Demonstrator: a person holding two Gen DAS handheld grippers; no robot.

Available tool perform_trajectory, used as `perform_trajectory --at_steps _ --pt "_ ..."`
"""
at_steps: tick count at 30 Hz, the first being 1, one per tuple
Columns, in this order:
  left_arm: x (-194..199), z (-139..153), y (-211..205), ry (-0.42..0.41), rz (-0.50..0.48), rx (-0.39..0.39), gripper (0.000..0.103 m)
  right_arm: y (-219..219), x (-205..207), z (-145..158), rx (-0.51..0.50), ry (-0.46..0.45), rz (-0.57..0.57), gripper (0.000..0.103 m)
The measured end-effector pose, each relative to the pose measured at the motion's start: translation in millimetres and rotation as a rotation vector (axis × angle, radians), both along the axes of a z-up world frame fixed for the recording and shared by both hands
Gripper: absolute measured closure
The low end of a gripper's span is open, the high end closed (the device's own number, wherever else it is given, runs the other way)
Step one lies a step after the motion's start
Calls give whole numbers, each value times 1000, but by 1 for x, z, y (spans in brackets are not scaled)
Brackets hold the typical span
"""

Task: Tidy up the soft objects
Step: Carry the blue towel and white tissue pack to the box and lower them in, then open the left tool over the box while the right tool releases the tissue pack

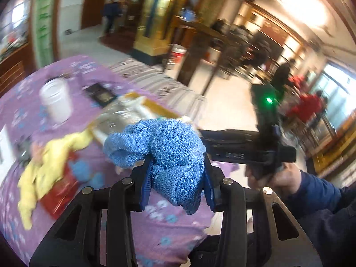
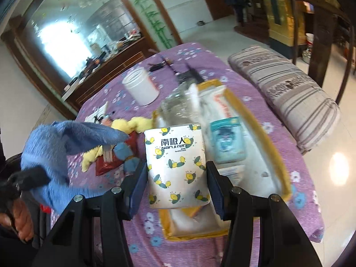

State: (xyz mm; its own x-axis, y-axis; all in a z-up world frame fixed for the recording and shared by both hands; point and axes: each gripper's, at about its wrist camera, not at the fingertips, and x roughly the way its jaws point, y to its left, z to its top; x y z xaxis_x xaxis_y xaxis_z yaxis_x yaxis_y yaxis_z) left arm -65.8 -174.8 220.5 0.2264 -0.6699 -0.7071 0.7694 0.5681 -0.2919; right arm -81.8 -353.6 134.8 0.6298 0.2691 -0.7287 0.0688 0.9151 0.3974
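Partway, I judge: the left gripper (image 1: 178, 178) clamps the blue towel (image 1: 169, 151) beside the yellow tray (image 2: 262, 133), the right gripper (image 2: 175, 187) grips the tissue pack (image 2: 175, 164) above it, and the yellow cloth (image 1: 44, 160) lies outside it.

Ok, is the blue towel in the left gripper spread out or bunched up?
Bunched up. The blue towel sits as a knotted wad between the left gripper pads, with loose folds bulging above them.

Your bunched blue knit towel (image 1: 173, 153) hangs clear above the purple tablecloth (image 1: 160, 227). Your white tissue pack (image 2: 176, 166), printed with lemons, stands upright over the yellow tray (image 2: 255, 120).
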Motion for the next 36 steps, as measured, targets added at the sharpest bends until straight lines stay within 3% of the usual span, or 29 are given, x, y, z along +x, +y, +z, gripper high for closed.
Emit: perform_trajectory --at_steps 3,8,15,25,36 --pt "-3 -7 -30 31 -83 -14 65 -16 -3 -1 0 3 -41 51" --pt "6 -40 -68 116 -137 -4 65 -39 -3 -7 -8 27 -83 51" --pt "26 -92 -95 156 -90 79 65 -49 9 -21 -19 69 -55 50" --pt "45 -130 -88 156 7 165 65 -37 40 -48 -68 145 21 50" --pt "34 -136 -93 86 -5 217 61 -41 51 -68 -87 208 1 51"
